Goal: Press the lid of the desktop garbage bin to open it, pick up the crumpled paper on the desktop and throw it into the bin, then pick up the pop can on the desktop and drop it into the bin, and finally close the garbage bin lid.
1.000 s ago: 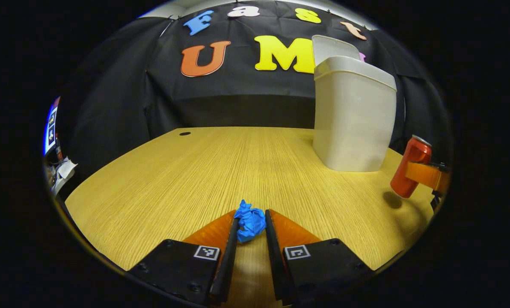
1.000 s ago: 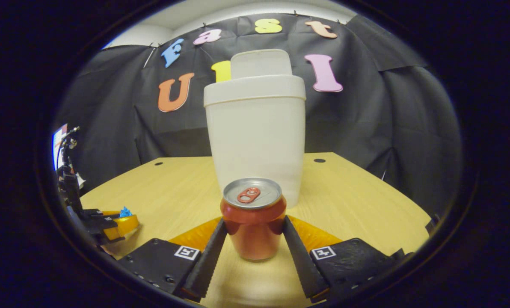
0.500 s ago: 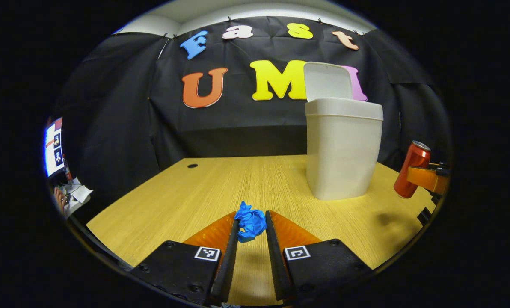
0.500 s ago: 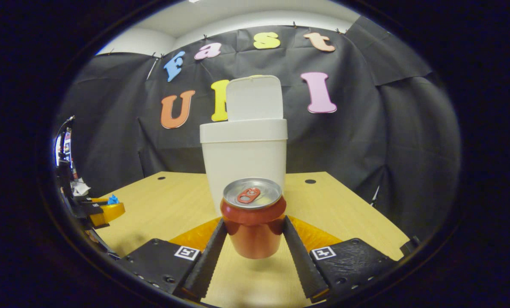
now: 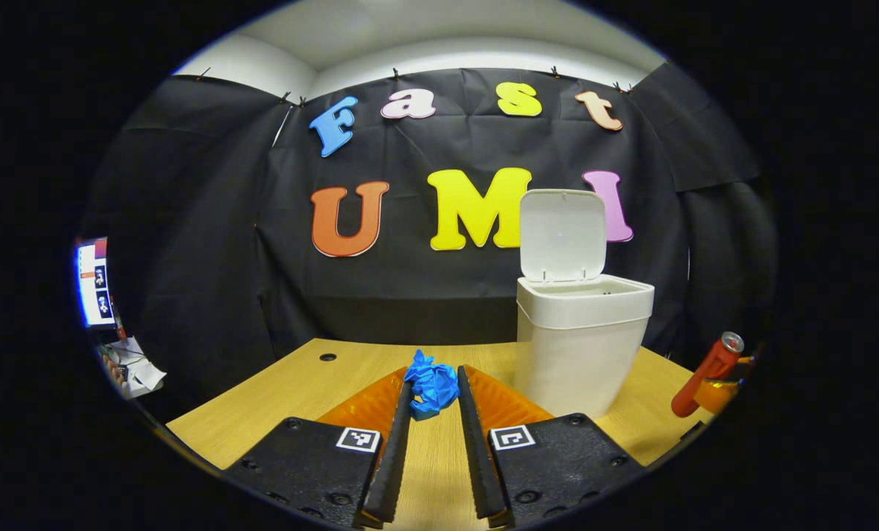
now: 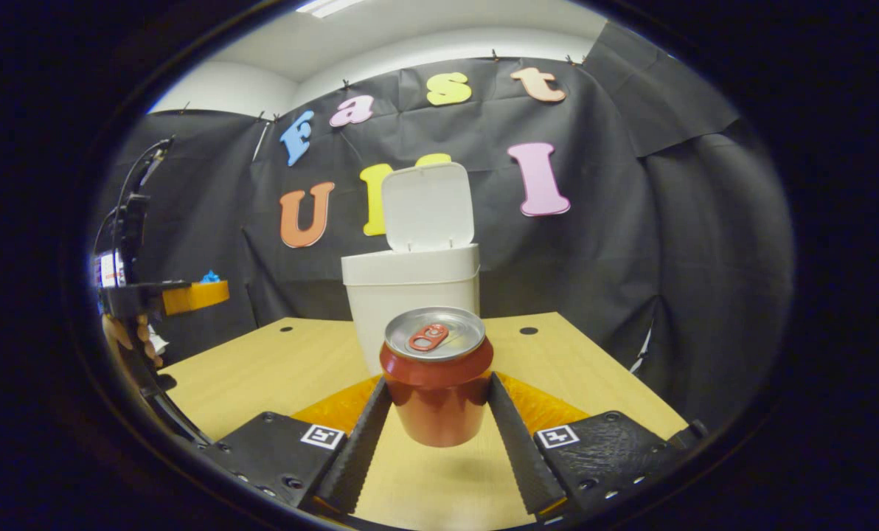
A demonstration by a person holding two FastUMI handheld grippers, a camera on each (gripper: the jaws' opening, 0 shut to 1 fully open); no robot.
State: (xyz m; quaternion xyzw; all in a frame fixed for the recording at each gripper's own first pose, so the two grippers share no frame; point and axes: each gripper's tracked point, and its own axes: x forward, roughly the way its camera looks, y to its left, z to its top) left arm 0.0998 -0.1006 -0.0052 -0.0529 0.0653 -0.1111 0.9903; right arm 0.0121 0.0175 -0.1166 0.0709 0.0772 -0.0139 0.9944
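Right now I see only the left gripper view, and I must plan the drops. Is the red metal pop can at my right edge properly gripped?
Observer: Yes. In the right gripper view, both fingers of the right gripper press the sides of the red metal pop can.
Operator: Is it off the desk?
Observer: Yes. Its base hangs clear of the light wooden table, with its shadow on the wood beneath.
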